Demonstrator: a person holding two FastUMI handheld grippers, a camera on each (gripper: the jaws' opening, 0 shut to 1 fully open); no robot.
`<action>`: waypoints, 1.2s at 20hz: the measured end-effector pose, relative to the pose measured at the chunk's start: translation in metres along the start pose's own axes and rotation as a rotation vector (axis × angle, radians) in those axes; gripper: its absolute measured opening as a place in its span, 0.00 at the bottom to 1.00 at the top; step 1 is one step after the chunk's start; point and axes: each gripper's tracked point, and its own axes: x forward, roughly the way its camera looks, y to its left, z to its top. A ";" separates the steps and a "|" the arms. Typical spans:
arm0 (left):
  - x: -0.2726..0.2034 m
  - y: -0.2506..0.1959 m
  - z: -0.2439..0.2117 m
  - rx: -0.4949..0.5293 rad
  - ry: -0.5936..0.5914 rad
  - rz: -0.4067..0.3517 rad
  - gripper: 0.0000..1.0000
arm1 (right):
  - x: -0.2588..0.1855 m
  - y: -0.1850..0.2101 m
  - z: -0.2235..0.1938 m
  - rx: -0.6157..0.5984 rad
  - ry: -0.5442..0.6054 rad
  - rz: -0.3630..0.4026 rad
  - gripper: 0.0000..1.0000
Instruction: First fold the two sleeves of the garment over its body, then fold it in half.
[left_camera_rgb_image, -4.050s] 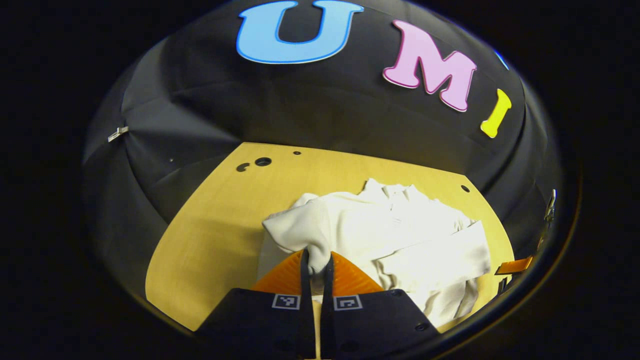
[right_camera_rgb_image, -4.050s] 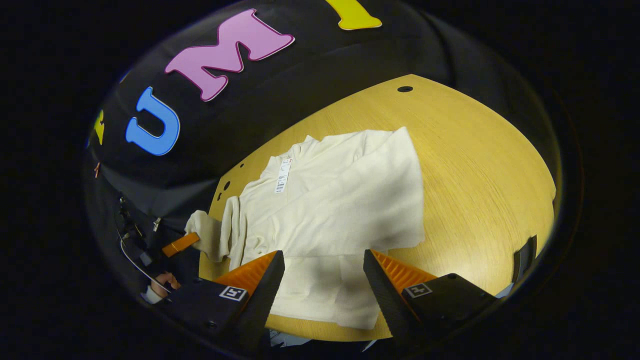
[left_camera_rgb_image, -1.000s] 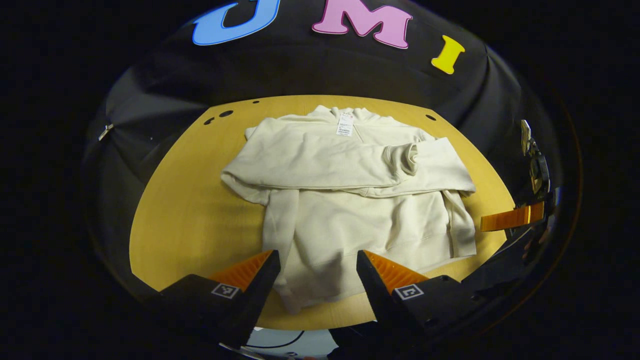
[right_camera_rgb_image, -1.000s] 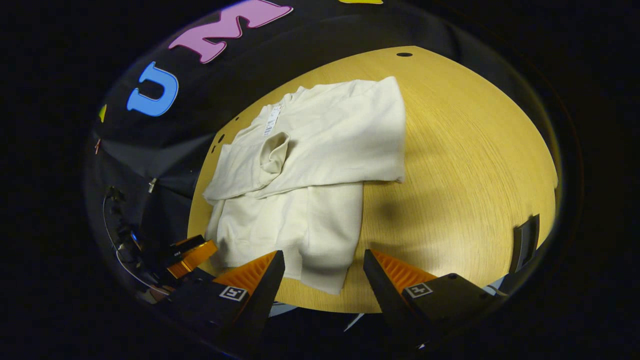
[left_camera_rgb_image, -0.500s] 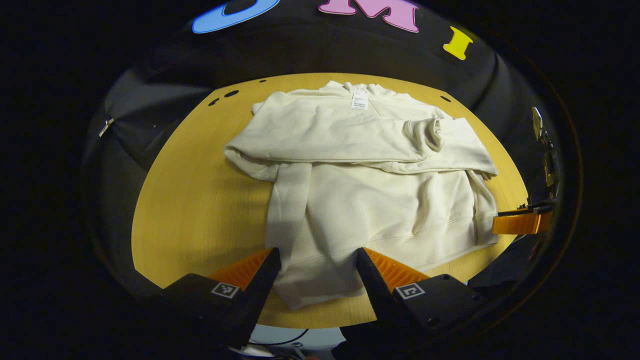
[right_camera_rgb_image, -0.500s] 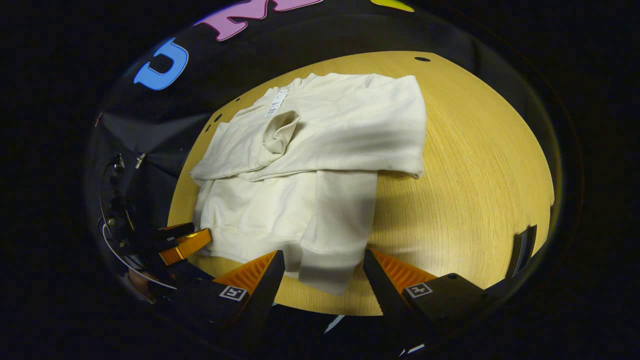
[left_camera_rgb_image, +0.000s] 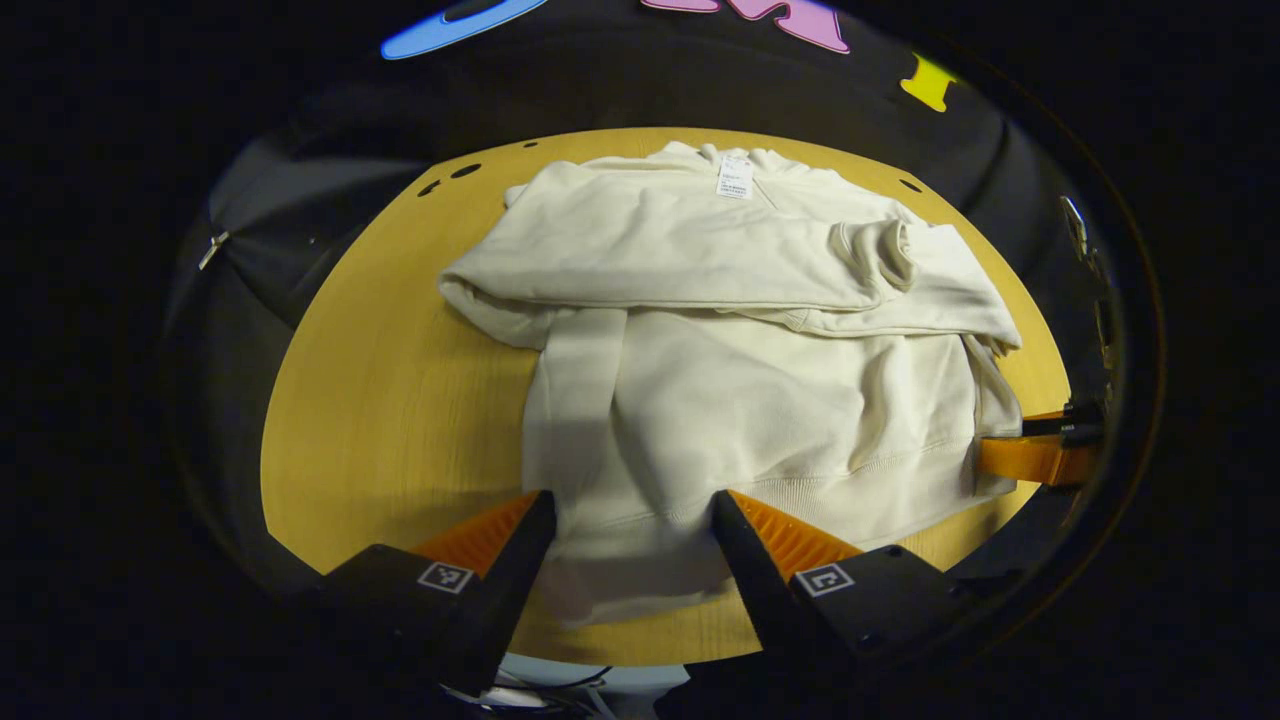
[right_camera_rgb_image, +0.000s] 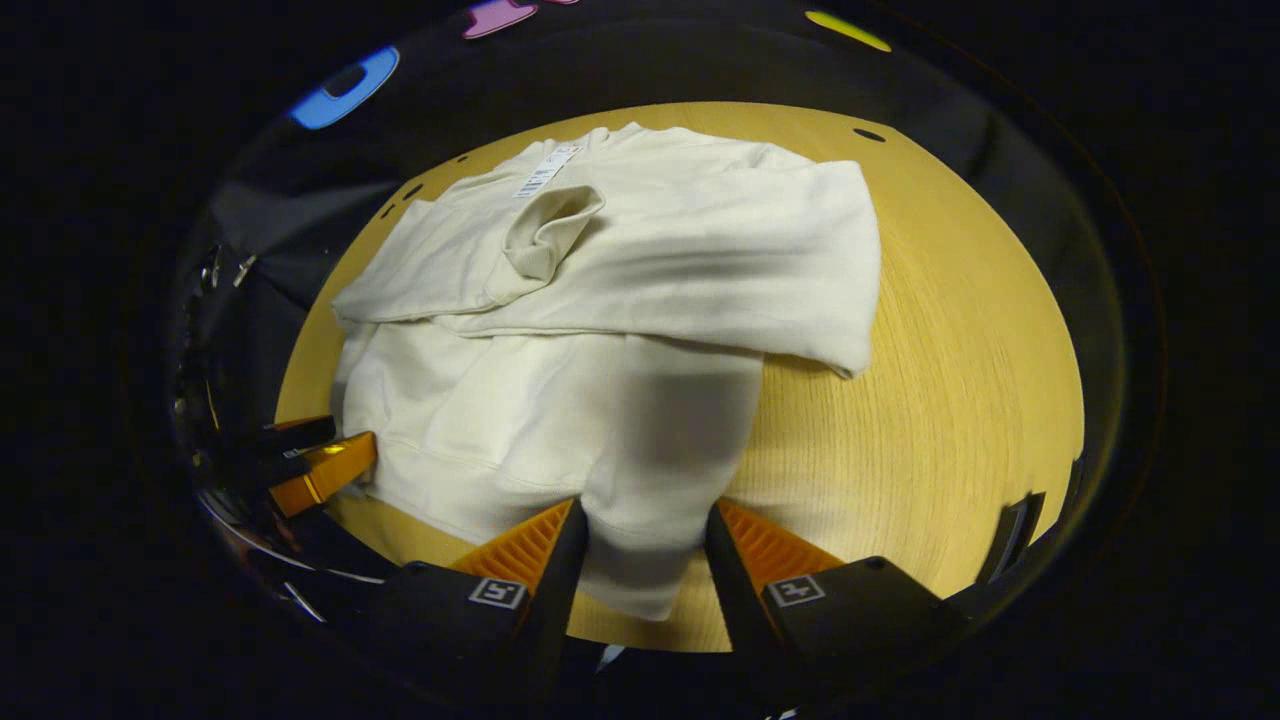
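Observation:
A cream sweatshirt (left_camera_rgb_image: 740, 400) lies flat on the yellow wooden table (left_camera_rgb_image: 390, 380), collar at the far side. Both sleeves are folded across its chest, and one cuff (left_camera_rgb_image: 885, 250) lies on top. My left gripper (left_camera_rgb_image: 630, 520) is open low over one near corner of the hem, with cloth between its fingers. In the right gripper view the sweatshirt (right_camera_rgb_image: 560, 380) has the same cuff (right_camera_rgb_image: 545, 235) uppermost. My right gripper (right_camera_rgb_image: 640, 535) is open with its fingers close on either side of the other hem corner. Each gripper also appears in the other's view: right gripper (left_camera_rgb_image: 1030, 455), left gripper (right_camera_rgb_image: 320, 470).
The table (right_camera_rgb_image: 950, 350) has bare wood to the garment's sides and small holes (left_camera_rgb_image: 465, 171) near its far corners. Black cloth walls stand behind and beside it. The near table edge runs just under both grippers.
Four seconds ago my left gripper was shut on a sleeve; that sleeve now lies folded over the chest. Both grippers have come down to the near hem, and the right fingers have narrowed.

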 end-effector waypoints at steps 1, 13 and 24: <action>0.002 -0.003 0.000 0.027 -0.012 -0.017 0.96 | 0.001 0.005 0.001 -0.025 -0.008 0.029 0.68; -0.011 -0.019 0.004 -0.129 0.123 -0.213 0.18 | -0.021 0.012 0.007 0.068 0.045 0.183 0.20; -0.065 -0.026 0.074 -0.100 -0.047 -0.238 0.14 | -0.092 0.007 0.079 0.243 -0.144 0.261 0.20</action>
